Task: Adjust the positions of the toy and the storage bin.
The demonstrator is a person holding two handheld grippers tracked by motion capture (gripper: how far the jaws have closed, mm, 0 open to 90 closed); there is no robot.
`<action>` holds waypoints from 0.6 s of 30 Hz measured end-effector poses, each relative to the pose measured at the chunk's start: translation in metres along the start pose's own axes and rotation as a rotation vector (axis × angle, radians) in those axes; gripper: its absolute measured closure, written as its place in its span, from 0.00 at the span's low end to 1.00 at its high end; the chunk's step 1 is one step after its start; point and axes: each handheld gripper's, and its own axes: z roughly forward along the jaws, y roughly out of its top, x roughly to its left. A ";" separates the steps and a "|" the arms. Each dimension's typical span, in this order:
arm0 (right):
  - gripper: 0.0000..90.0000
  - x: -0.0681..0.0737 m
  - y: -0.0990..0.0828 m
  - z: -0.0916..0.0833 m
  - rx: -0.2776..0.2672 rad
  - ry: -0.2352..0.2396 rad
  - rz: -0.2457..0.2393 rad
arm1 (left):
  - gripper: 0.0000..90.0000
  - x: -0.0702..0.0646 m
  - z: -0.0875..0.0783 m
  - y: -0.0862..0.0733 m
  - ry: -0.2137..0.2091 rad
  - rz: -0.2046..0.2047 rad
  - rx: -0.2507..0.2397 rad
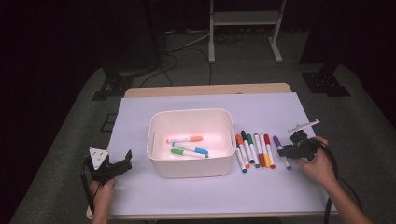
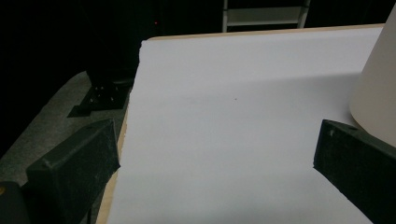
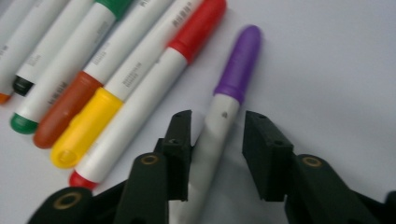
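A purple-capped marker (image 1: 281, 151) (image 3: 224, 116) lies on the white sheet as the rightmost of a row of markers (image 1: 254, 150) beside a white bin (image 1: 191, 112). My right gripper (image 1: 287, 150) (image 3: 218, 117) is low over it, its jaws straddling the marker's white barrel just below the cap, with a gap still showing on one side. The bin holds an orange marker (image 1: 184, 139), a blue one (image 1: 191, 148) and a green one (image 1: 184, 153). My left gripper (image 1: 125, 161) (image 2: 217, 140) rests open near the table's front left, nothing between its jaws, the bin's wall (image 2: 378, 84) just to its right.
The red marker (image 3: 140, 88) lies close beside the purple one, then yellow, brown and green-capped ones. The white sheet (image 1: 261, 107) covers most of the table. The table's left edge (image 2: 116, 158) runs under the left jaw. Stands and cables sit on the floor beyond.
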 end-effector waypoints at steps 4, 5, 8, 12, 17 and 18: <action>0.82 -0.003 -0.007 -0.004 -0.001 -0.060 -0.018 | 0.00 0.000 0.000 0.000 0.000 0.000 0.000; 0.83 -0.005 -0.008 -0.005 -0.002 -0.061 -0.013 | 0.00 0.000 0.000 0.000 0.000 0.001 -0.001; 0.84 -0.010 -0.011 -0.008 0.002 -0.048 0.007 | 0.00 0.000 0.000 0.000 0.000 0.003 -0.001; 0.84 -0.014 -0.017 -0.016 0.008 -0.012 0.030 | 0.00 0.000 0.000 0.000 0.001 0.000 0.001; 0.84 -0.008 -0.020 -0.035 -0.037 0.065 0.035 | 0.00 0.000 0.000 0.000 0.004 -0.004 0.002; 0.84 -0.004 -0.019 -0.040 -0.054 0.083 0.033 | 0.00 0.000 0.000 0.000 0.004 -0.002 0.002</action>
